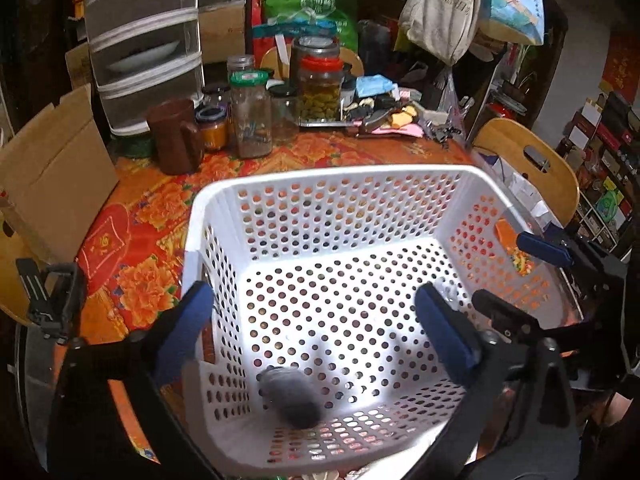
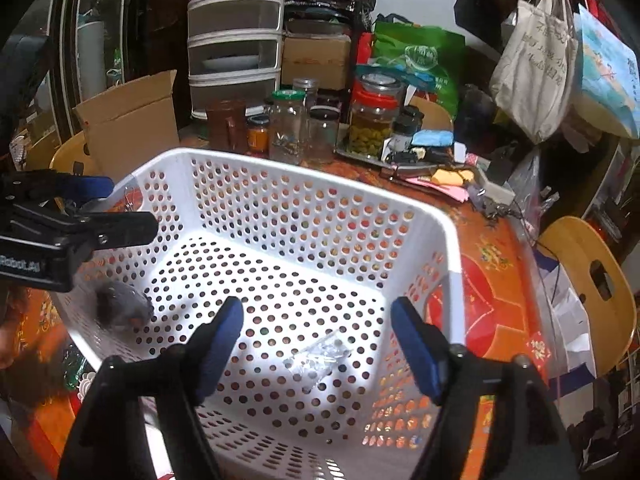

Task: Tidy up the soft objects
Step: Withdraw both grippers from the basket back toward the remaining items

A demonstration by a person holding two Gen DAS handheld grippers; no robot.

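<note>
Now drop step: your left gripper (image 1: 316,324) and right gripper (image 2: 316,344) both gape empty above white basket (image 1: 336,176). Grey soft object (image 1: 290,398) and clear wrapper (image 2: 318,356) lie on basket floor. Next, probably withdraw, seek another soft item.

Your way into the white basket (image 1: 208,216) is open from above, with both claws poised over its near rim. On the basket floor only a blurred grey soft thing (image 1: 292,398) sits near the near-left corner and a clear crumpled piece (image 2: 320,356) lies nearer the right side; the middle and far part are bare. The perforated walls block any sideways pass. Toward the far edge of the bench (image 1: 360,152), jars (image 1: 250,116), a brown jug (image 1: 174,136) and a cluttered tray (image 1: 320,123) crowd the room, and a cardboard box (image 1: 52,176) stands at the left edge
</note>
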